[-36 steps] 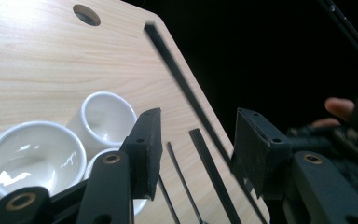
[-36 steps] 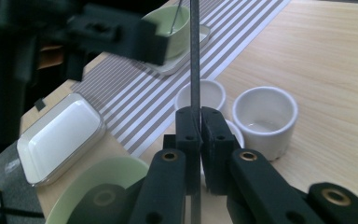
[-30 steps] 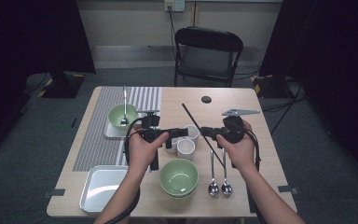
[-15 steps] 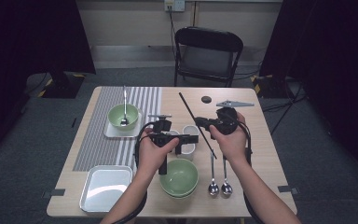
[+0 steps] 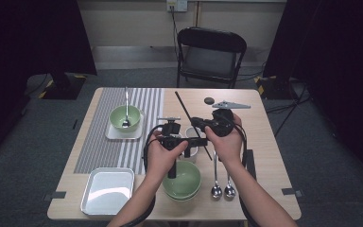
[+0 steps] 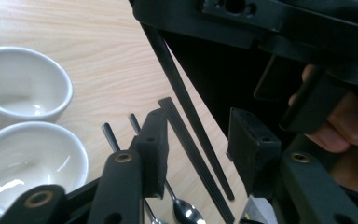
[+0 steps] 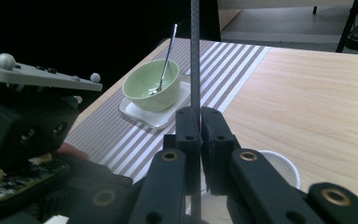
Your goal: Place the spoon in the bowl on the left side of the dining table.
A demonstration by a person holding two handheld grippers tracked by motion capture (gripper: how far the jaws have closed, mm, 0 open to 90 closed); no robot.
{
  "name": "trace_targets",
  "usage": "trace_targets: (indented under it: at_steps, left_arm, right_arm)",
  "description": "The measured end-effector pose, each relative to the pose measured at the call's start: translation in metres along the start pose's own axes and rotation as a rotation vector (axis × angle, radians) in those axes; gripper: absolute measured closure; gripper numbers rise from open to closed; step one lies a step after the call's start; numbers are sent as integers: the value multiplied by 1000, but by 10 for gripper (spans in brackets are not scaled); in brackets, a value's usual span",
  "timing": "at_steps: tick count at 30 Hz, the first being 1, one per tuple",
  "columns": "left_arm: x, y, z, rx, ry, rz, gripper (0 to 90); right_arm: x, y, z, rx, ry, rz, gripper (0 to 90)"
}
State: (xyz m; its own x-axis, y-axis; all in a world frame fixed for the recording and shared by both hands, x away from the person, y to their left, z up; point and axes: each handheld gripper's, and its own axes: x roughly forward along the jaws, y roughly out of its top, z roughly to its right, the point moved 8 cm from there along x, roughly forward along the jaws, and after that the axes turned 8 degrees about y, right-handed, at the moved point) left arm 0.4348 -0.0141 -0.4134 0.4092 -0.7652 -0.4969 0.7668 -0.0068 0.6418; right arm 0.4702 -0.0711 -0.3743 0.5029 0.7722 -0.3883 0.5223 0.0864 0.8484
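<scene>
- Since the earlier pictures both my hands have come together over the middle of the table, and the black chopsticks [image 5: 192, 119] have travelled with my right gripper [image 5: 199, 124] toward the two white cups. The jaws of my left gripper [image 5: 194, 142] have just been closing, with the lower ends of the sticks between them but not yet pressed.
- High view: my right gripper holds the chopsticks near their middle. They slant from the far side of the table [image 5: 264, 156] down to my left gripper, above the white cups [image 5: 191, 137] and the green bowls [image 5: 183, 178]. Two spoons [image 5: 222, 182] lie just beside the bowls.
- Left gripper view: my jaws stand half open. The two chopsticks [image 6: 191, 154] pass between the pads; one stick lies close to the left pad [image 6: 154, 149], and the right pad is apart from both. Here I see that they are thin, dark, ribbed along their length and square at the end.
- Right gripper view: my jaws are closed tightly on the chopsticks [image 7: 195, 51], which rise straight up between them. Far behind stands a green bowl [image 7: 150, 86] with a spoon in it on a white plate.
- My judgement on handling: the sticks are light and stiff, smooth enough to slide or turn in a pinch, and two together can cross. I think the best hold is on both at once, across the flat sides, near the lower end.
</scene>
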Motion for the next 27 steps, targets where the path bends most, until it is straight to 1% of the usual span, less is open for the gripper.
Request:
trace_targets:
  at_steps: [1,2,3,4,5,6,7,8,9,10,11,12,13,14,15,16,17,18,19,20,22,24,27]
  left_arm:
    - [4,-2,2,-11,-8,-10,651]
    - [4,-2,2,-15,-17,-9,665]
    - [5,-3,2,-4,-14,-19,708]
    - [5,-4,2,-3,-3,-28,741]
    - [6,-4,2,-20,-7,-31,777]
    - [5,-5,1,-25,-7,-34,792]
    - [5,-5,-1,-24,19,-44,805]
    - [4,-6,-3,-32,41,-54,824]
    - [3,-6,-5,-38,39,-59,842]
    - [2,-6,-6,-51,49,-63,854]
    - [0,-6,-8,-40,62,-65,864]
    - [-2,-6,-9,-33,67,-68,865]
    - [-3,-6,-9,-41,72,-77,866]
    - [-4,-6,-8,-53,68,-79,866]
    - [-6,-6,-9,-45,79,-80,867]
    - [-8,-6,-9,-42,76,-80,867]
    - [-8,-5,-7,-62,65,-80,867]
    - [-10,-5,-8,-43,66,-78,867]
    - [-11,-5,-9,-31,74,-80,867]
    - [-11,-5,-9,-25,71,-80,867]
    - [-13,-6,-10,-26,69,-82,867]
    - [-13,-6,-10,-38,57,-81,867]
    - [-14,-7,-12,-28,55,-80,867]
  right_arm:
    - [1,0,1,19,1,5,869]
    - [1,0,1,23,3,4,869]
    - [1,0,1,27,3,5,869]
    - [1,0,2,32,3,8,869]
    - [0,0,2,40,6,9,869]
    - [0,1,3,46,9,12,868]
    - [-1,1,3,53,13,15,868]
    - [-2,1,3,65,20,18,867]
    - [-4,2,3,72,27,22,867]
    - [-5,3,3,73,32,27,865]
    - [-6,4,3,76,39,28,863]
    - [-8,5,2,70,40,27,861]
    - [-8,5,2,61,39,21,839]
    - [-8,5,2,72,42,16,824]
    - [-8,4,0,87,62,15,814]
    - [-7,4,-1,81,62,4,800]
    - [-7,4,-1,65,45,0,792]
    - [-7,4,-1,58,39,-2,788]
    - [-7,4,-1,54,37,-3,769]
    - [-6,4,-1,56,42,-6,746]
    - [-5,4,-1,58,42,-11,747]
    - [-5,4,0,56,41,-17,732]
    - [-4,2,2,53,32,-21,700]
